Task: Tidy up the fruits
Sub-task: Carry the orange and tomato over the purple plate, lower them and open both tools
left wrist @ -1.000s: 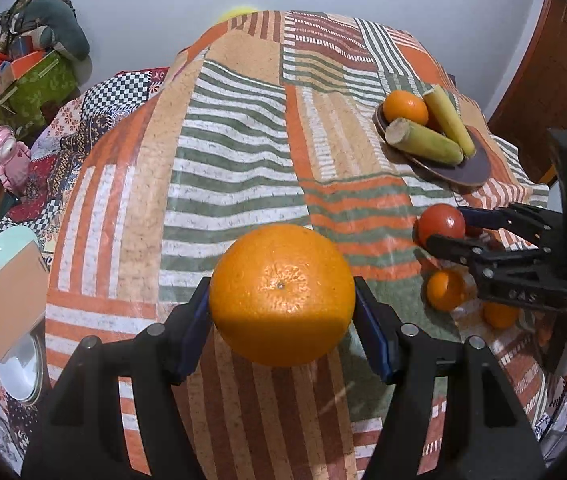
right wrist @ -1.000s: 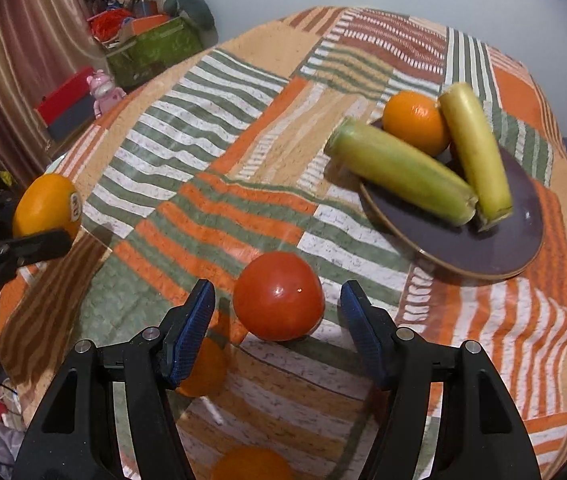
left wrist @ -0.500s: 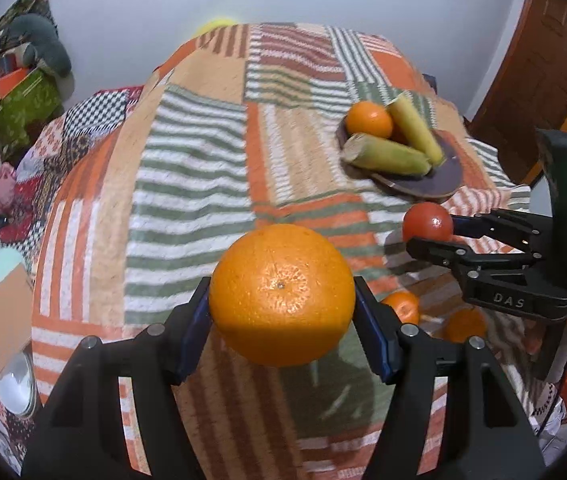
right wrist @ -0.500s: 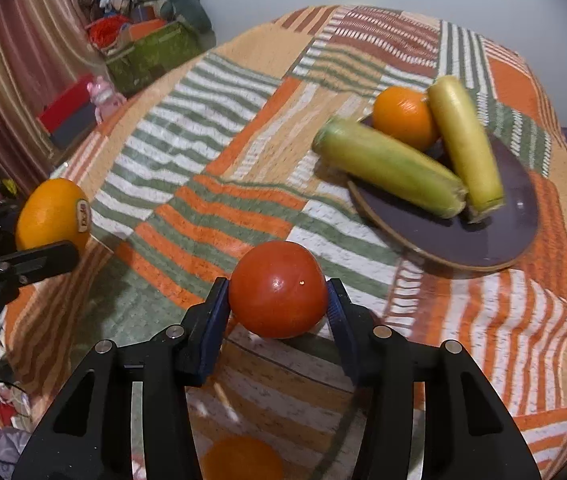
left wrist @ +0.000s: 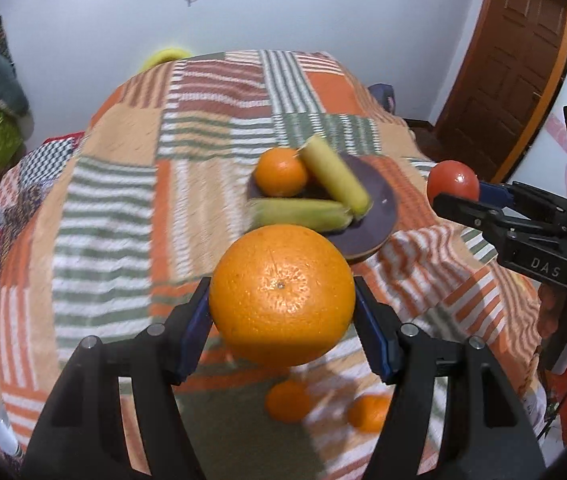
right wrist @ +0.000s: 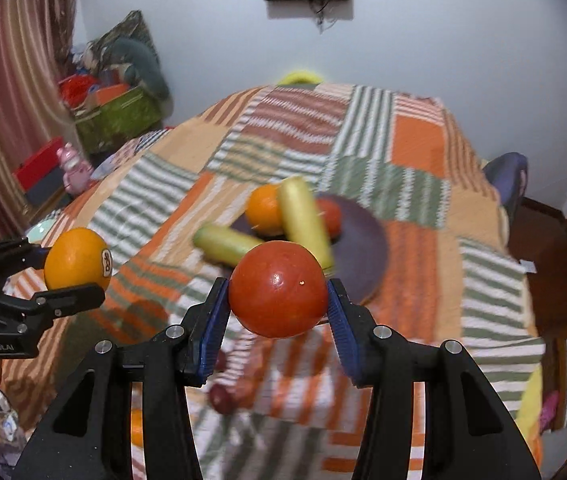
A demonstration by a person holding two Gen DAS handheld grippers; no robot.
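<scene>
The left gripper (left wrist: pixel 282 312) clamps a large orange (left wrist: pixel 282 295); the right gripper (right wrist: pixel 278 306) grips a tomato (right wrist: pixel 278 289). Ahead sits the crowded plate (left wrist: pixel 381 196): lower each gently into bare spots so nothing rolls.

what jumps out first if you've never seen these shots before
A big orange fills the front of the left wrist view, clamped off the quilt between the left gripper's fingers. In the right wrist view a red tomato is pinched the same way in the right gripper. Behind both, a dark plate on the striped patchwork quilt holds a smaller orange and two yellow-green cobs.
</scene>
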